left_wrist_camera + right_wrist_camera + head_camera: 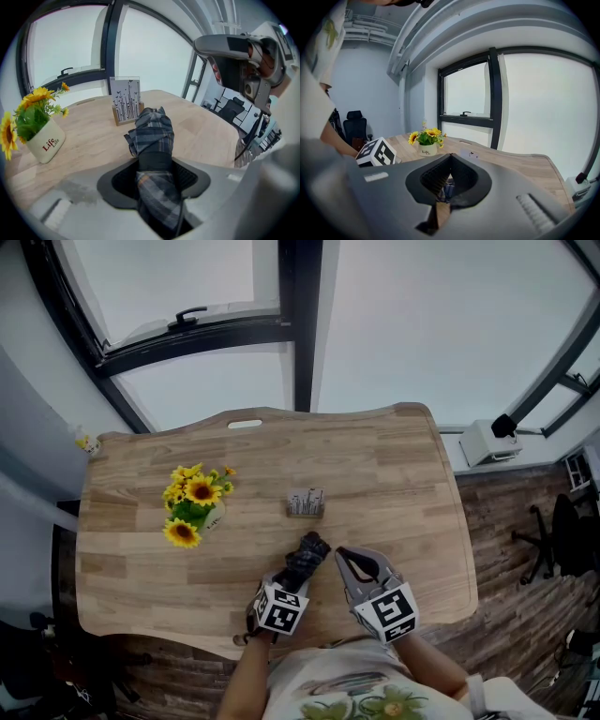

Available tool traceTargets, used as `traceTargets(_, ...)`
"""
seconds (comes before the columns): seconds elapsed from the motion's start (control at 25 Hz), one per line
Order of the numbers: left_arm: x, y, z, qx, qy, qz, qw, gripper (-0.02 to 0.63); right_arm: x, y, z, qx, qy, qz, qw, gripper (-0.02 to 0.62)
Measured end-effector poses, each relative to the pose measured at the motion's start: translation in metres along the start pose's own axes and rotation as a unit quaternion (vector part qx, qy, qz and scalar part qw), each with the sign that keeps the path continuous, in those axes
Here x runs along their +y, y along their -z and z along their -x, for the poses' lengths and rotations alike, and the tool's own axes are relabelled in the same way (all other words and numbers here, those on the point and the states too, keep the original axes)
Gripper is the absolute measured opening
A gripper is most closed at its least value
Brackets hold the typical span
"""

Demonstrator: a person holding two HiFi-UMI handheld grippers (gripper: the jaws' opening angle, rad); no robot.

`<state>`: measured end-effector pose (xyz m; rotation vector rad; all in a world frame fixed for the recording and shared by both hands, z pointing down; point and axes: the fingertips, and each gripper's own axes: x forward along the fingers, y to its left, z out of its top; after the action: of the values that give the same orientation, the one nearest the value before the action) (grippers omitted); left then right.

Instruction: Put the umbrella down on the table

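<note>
Umbrella (152,131), folded and plaid, clamped between the jaws of the left gripper (154,164) at lower centre of the head view. Angled nose-down over the table (394,474), likely to lay it flat; contact with the wood unclear. Right gripper (450,180) beside it, jaws closed, empty, kept clear of the landing spot.

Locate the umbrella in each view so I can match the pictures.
Head view: umbrella, bottom centre, at the near edge of the table.
Left gripper view: umbrella dead centre, clamped in the left hand-held gripper.
Right gripper view: plaid sliver of umbrella, low centre, through the jaw gap.
Shared landmark: sunflower pot, in all three.
</note>
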<state>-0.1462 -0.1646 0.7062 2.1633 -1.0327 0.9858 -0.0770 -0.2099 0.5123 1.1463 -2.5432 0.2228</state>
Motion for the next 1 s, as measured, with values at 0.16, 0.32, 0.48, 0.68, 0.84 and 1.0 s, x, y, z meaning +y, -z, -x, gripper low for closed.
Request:
traceTargets(0.16,-0.001,0.007,-0.006,0.011,0.004,0.001,0.9999,0.213,0.0,0.001,0.0,0.001,0.002,-0.001,1.0,-0.002)
traceTargets(0.32,-0.002,0.013,-0.011,0.023,0.007,-0.002,0.9997,0.213,0.001,0.002,0.0,0.002,0.002,-0.001,1.0,-0.002)
traceTargets(0.48,-0.003,0.016,-0.014,0.026,0.01,0.001,0.9996,0.215,0.002,0.005,0.0,0.006,0.003,-0.001,1.0,-0.002)
traceTargets(0.68,-0.002,0.019,-0.017,0.032,0.012,-0.002,0.9994,0.222,0.001,0.007,0.001,0.008,0.005,-0.003,1.0,-0.002)
traceTargets(0.84,-0.003,0.021,-0.018,0.032,0.017,-0.007,0.9993,0.234,0.002,0.008,0.001,0.006,0.006,-0.003,1.0,-0.002)
traceTargets(1.0,-0.005,0.02,-0.018,0.031,0.022,-0.019,0.9991,0.265,0.003,0.007,0.002,0.006,0.005,-0.003,1.0,-0.002)
